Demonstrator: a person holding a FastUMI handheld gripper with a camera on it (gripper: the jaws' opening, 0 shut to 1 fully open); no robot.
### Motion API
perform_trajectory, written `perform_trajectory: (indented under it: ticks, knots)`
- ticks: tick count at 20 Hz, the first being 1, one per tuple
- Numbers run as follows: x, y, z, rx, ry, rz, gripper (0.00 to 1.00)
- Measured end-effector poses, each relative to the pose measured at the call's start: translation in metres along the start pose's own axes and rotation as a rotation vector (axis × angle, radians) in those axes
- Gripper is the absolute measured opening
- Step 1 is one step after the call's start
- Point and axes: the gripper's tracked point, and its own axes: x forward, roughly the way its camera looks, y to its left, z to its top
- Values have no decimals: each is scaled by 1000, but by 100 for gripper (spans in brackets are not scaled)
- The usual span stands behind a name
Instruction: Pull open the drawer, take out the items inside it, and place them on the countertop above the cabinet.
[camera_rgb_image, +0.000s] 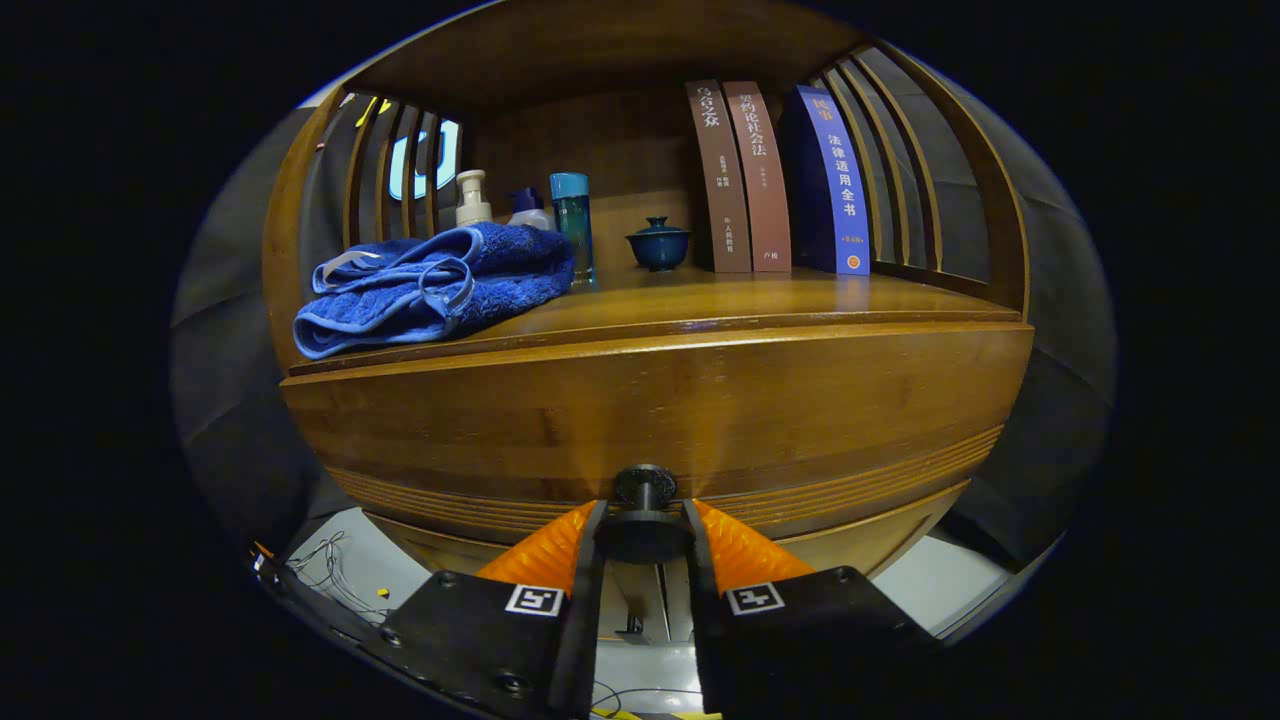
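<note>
**Q:** Cabinet first: what does it look like?

**R:** Dark brown wood, with a drawer front across it that appears closed. Above it is the countertop, set in a niche with slatted sides.

**Q:** What stands on the countertop?

**R:** A folded blue towel lies at the left front. Three upright books stand at the right back, two brown and one blue. Behind the towel are a pump bottle, a white bottle with a dark cap and a tall blue bottle. A small dark-blue lidded cup sits between the bottles and the books.

**Q:** And the hand-held gripper?

**R:** Its fingers are drawn narrow around the round black drawer knob, one on each side, both seeming to press on it.

**Q:** Anything inside the drawer?

**R:** Cannot tell; the inside is hidden.
</note>
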Motion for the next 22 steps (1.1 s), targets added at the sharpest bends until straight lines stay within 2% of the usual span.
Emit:
perform_trajectory:
  ticks: [3, 4, 10, 22]
  knots:
    - [13, -2, -6, -21, 22, 8, 26]
    - [-3, -1, 1, -29, 31, 9, 26]
    - [-26, 0, -10, -38, 46, 8, 26]
    - [-133, 2, -51, -75, 94, 8, 26]
